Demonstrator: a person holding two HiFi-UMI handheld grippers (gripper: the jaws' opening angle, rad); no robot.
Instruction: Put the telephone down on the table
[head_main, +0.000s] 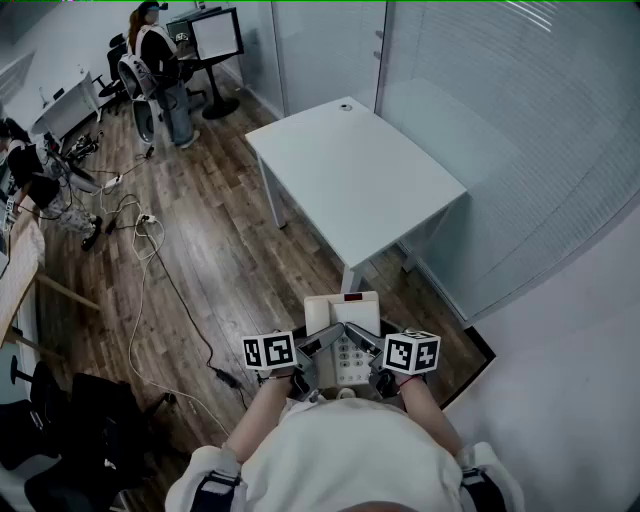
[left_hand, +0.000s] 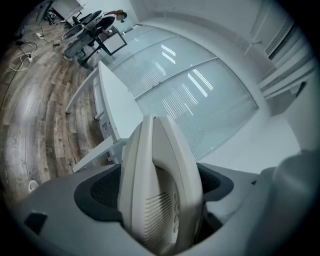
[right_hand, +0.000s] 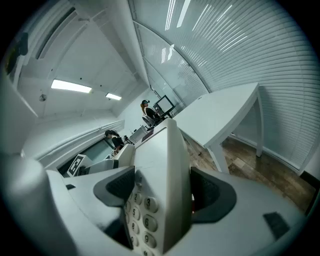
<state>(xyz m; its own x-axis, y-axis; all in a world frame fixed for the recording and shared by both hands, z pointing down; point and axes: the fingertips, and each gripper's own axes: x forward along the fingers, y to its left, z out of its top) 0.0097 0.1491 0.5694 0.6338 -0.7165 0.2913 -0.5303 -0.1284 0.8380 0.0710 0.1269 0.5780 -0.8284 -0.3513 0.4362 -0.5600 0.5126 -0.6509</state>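
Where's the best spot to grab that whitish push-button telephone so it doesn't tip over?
By its two long side edges, one gripper from each side, as now. The whitish push-button telephone is a wide, flat slab with thin edges that fit between the jaws. The left gripper pinches the handset side, the right gripper the keypad side, which should keep it level.

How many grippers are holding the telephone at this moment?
2. The left gripper clamps the left side of the telephone; the right gripper clamps its keypad side. Both hold it in the air, short of the white table. No other gripper is visible.
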